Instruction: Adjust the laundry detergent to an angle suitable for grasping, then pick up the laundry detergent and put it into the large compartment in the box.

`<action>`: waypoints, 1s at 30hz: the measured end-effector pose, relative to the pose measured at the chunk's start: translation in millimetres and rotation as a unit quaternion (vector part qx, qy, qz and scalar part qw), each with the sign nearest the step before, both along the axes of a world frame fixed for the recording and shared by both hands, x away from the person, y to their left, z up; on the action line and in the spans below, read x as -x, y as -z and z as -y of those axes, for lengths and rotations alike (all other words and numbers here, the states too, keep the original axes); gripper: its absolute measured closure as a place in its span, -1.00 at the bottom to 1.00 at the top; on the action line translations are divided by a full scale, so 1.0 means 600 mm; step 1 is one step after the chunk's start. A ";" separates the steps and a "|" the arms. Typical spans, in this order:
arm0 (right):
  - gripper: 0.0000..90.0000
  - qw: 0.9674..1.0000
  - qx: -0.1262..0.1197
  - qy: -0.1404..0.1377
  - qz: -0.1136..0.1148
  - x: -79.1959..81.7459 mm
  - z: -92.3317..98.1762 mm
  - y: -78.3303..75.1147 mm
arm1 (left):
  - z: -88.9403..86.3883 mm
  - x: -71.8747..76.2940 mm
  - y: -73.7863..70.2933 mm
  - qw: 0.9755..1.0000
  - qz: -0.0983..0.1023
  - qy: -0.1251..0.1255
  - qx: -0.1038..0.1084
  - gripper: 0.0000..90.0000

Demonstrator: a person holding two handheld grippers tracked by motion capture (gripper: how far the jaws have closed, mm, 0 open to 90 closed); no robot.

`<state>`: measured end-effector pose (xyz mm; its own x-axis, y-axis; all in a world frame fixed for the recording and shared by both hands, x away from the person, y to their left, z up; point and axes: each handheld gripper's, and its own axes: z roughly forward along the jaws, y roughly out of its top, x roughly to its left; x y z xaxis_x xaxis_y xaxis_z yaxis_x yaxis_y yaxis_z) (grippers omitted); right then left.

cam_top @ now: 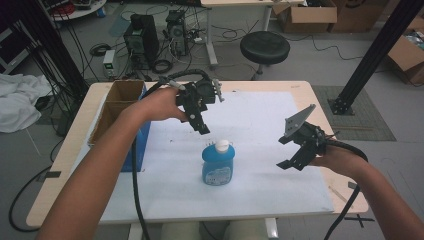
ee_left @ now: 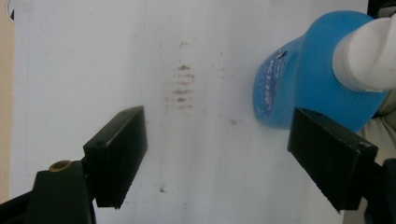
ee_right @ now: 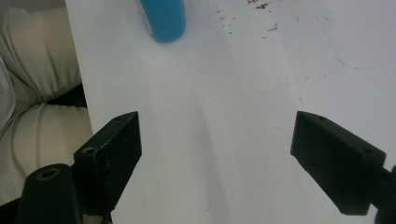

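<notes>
Left fingers (ee_left: 116,156): spread wide, empty, above the white sheet (ee_left: 93,70).
Blue bottle (cam_top: 218,163): stood upright on the sheet mid-tabletop, white cap (cam_top: 223,145) up; below and just right of the left gripper (cam_top: 200,120), apart from its fingers.
Right gripper (cam_top: 295,155): fingers parted, empty, well right of the bottle.

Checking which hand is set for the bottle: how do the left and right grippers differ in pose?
The left gripper hangs above and just behind the blue bottle, pointing down at it; the right gripper sits off to the bottle's side, lower, well apart. Only the right carries a raised grey plate. Both have open jaws, holding nothing.
</notes>
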<state>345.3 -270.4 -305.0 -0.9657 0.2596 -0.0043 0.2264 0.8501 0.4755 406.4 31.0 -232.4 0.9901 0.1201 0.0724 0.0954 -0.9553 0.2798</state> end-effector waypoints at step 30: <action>-0.64 1.000 -0.001 -0.005 0.001 0.006 -0.008 -0.003 | -0.002 0.003 -0.006 1.000 0.006 -0.007 0.004 -0.54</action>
